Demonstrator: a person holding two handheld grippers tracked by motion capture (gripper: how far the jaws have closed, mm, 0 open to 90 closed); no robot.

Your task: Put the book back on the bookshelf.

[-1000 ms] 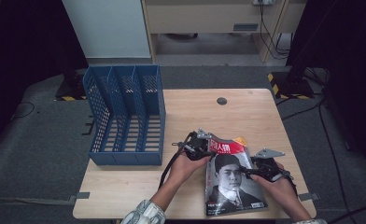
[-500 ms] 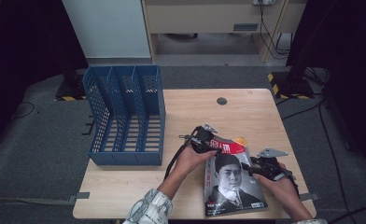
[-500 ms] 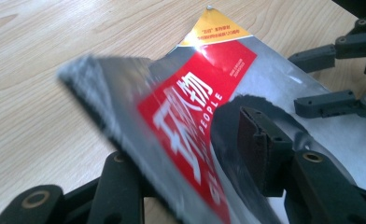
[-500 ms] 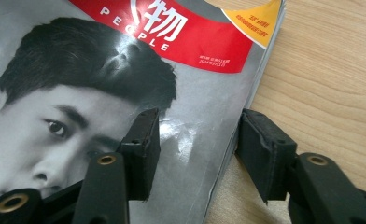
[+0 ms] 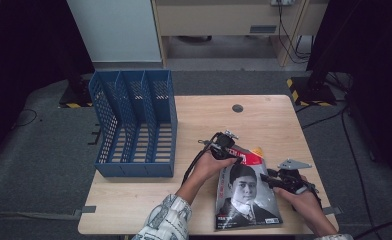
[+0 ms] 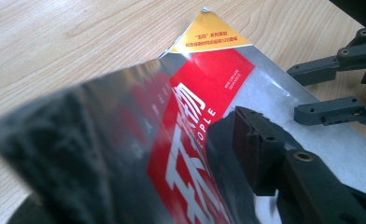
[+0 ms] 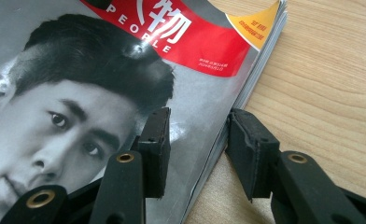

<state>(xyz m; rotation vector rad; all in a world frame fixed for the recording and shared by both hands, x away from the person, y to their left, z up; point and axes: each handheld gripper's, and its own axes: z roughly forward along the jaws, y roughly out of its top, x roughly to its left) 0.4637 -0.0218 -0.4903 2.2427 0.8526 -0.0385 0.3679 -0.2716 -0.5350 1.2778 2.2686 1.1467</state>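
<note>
A magazine (image 5: pixel 246 197) with a black-and-white portrait and a red title band lies at the table's front right. My left gripper (image 5: pixel 235 158) is at its top left corner. In the left gripper view the cover (image 6: pixel 125 140) bulges up close to the camera and hides one jaw, while the other pad (image 6: pixel 253 149) sits over the cover; these jaws have just been closing. My right gripper (image 7: pixel 195 126) straddles the magazine's right edge (image 7: pixel 237 107). One pad is over the cover, the other over bare wood. It stands open and has just been closing.
A blue file rack (image 5: pixel 134 125) with three slots stands on the left of the wooden table (image 5: pixel 274 125). A dark round hole (image 5: pixel 237 108) lies near the far edge. The table's right edge is close to my right hand.
My left gripper has slid right onto the magazine's top left corner. My right gripper has kept its place at the right edge, with its jaws narrower.
</note>
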